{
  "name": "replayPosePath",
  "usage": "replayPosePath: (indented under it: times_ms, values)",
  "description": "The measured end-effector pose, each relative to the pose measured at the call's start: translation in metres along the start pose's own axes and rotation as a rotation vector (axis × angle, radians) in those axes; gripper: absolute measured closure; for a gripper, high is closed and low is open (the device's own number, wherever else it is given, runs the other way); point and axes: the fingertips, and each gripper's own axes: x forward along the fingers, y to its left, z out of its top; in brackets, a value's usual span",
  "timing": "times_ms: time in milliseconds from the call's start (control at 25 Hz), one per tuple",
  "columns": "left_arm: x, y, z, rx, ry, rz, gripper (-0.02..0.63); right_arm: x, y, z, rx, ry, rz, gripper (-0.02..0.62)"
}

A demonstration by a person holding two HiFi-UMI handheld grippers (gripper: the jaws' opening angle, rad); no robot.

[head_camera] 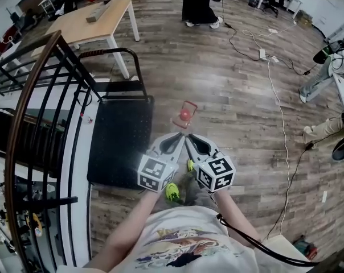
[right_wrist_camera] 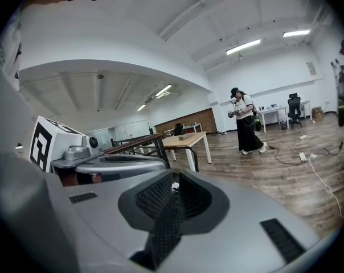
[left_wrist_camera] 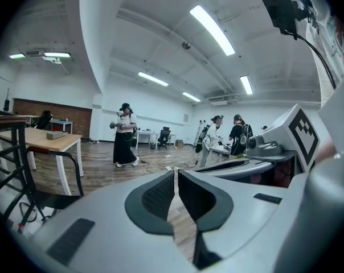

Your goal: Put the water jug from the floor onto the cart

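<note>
In the head view the water jug [head_camera: 185, 116] stands on the wooden floor, seen from above as a clear body with a red cap and a reddish handle. The black flat cart [head_camera: 119, 147] with its tube handle [head_camera: 112, 52] sits just left of it. My left gripper [head_camera: 180, 134] and right gripper [head_camera: 187, 137] are held side by side, tips nearly touching, just short of the jug. Both are shut with nothing in them. The left gripper [left_wrist_camera: 176, 174] and right gripper [right_wrist_camera: 173, 180] show closed pads in their own views, where the jug is hidden.
A dark metal railing [head_camera: 41, 112] runs along the left. A wooden table [head_camera: 98, 17] stands behind the cart. A person in a black skirt [head_camera: 199, 4] stands far ahead. Cables [head_camera: 280, 112] trail over the floor at right, near another person's legs [head_camera: 319, 79].
</note>
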Motion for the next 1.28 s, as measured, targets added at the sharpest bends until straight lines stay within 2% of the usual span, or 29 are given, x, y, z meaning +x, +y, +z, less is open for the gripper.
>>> replayPosePath:
  times_ms: [360,640,840,1040,1280]
  values:
    - [0.047,0.031,-0.002,-0.001,0.029,0.025,0.594,0.038,-0.041,0.008,-0.006,0.022,0.052,0.566]
    - [0.114,0.056,0.000,-0.001,0.063,0.066,0.587,0.071,-0.104,0.016,-0.040,0.064,0.063,0.566]
    - [0.171,0.077,-0.005,-0.022,0.107,0.070,0.540,0.097,-0.159,0.016,-0.040,0.110,0.060,0.566]
    - [0.220,0.100,-0.013,-0.046,0.142,0.095,0.529,0.127,-0.203,0.013,-0.039,0.143,0.079,0.566]
    - [0.270,0.123,-0.024,-0.036,0.197,0.121,0.505,0.156,-0.251,0.008,-0.020,0.175,0.096,0.566]
